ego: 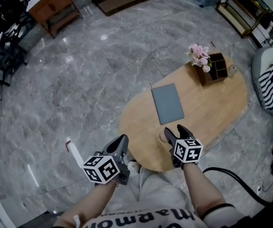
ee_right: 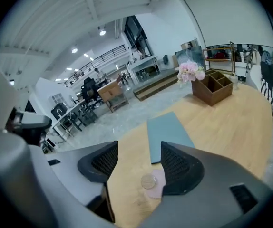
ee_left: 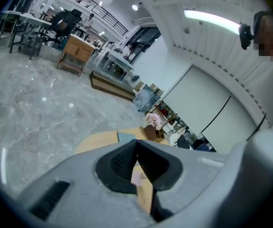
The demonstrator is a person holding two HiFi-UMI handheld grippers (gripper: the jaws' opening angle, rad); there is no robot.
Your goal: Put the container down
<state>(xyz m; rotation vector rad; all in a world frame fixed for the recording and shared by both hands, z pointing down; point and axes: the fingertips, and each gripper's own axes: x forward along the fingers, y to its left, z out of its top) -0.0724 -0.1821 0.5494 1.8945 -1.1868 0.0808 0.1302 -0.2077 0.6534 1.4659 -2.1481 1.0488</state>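
A small pink container (ego: pixel 164 137) with a round metal lid (ee_right: pixel 149 181) stands on the near end of the oval wooden table (ego: pixel 212 103). My right gripper (ego: pixel 174 129) is around it with its jaws open. In the right gripper view the container (ee_right: pixel 156 184) sits close against the right-hand pad (ee_right: pixel 174 163) and well apart from the left-hand one. My left gripper (ego: pixel 122 139) hangs just off the table's near left edge. Its jaws (ee_left: pixel 136 144) are shut with nothing between them.
A grey-blue mat (ego: pixel 167 103) lies mid-table beyond the container. At the far end stands a wooden organizer (ego: pixel 215 68) with pink flowers (ego: pixel 199 56). A black cable (ego: pixel 231 175) runs on the marble floor at right, near a seat with striped cloth (ego: pixel 269 87).
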